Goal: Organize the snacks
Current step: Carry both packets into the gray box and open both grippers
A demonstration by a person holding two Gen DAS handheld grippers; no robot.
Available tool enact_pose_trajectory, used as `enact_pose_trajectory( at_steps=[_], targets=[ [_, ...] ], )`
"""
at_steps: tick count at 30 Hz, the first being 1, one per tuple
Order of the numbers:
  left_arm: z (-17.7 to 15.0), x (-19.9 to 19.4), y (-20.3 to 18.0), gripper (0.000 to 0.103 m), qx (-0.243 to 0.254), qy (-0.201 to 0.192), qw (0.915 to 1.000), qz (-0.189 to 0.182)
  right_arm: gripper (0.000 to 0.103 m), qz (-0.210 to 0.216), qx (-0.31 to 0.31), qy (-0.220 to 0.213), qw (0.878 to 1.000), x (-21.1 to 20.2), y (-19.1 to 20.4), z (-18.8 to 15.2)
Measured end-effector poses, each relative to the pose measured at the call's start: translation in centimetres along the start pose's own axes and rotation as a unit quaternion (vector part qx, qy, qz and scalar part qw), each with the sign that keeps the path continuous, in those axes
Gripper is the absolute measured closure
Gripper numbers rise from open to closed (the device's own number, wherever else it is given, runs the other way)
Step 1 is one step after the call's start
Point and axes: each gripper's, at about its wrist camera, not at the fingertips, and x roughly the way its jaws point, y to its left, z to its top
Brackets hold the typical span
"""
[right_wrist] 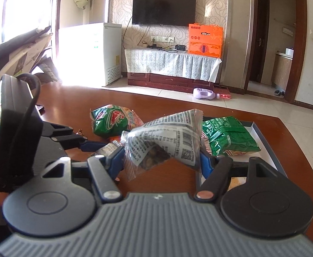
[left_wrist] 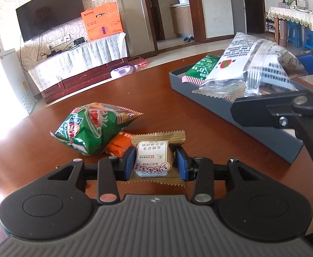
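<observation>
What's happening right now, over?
Left gripper clamps gold pastry packet. Right gripper holds clear printed bag near grey tray. Path clear.

Light: bright daylight poured from a window point(right_wrist: 23, 10) at the left.
Glare: it washed out the floor and table point(right_wrist: 177, 107) edge.
Distortion: fisheye bent door frames.
Focus: mostly sharp.

1. The table point(left_wrist: 199, 81) is glossy, smooth red-brown wood.
2. On the table, the tray point(left_wrist: 263, 132) looks matt grey.
3. Left of the tray, the green bag point(left_wrist: 85, 128) is shiny, crinkled foil.
4. Above the tray, the clear packet point(right_wrist: 167, 139) is glossy printed plastic film.
</observation>
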Motion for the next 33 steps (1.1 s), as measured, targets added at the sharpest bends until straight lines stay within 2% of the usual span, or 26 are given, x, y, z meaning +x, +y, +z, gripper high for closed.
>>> enact_pose_trajectory(
  at_steps=[9,20,27,33],
  targets=[
    [1.6,-0.5,-2.0,0.056,-0.003,-0.032,0.9995,-0.007,0.031,-0.013,0.017,-0.027,0.999,-1.5,-1.5,0.2],
    [3.9,-0.1,-6.4,0.056,0.011,-0.066,0.9967,-0.046,0.031,-0.057,0.040,-0.025,0.997,-1.7,-4.7,-0.2],
    [5.7,1.6,-9.9,0.056,0.050,-0.100,0.9916,-0.066,0.031,-0.099,0.072,-0.022,0.992,-1.5,-7.7,-0.7],
    [7.0,4.1,-11.8,0.056,0.050,-0.106,0.9877,-0.103,0.031,-0.124,0.101,-0.017,0.987,-1.1,-9.9,-1.3]
  ],
)
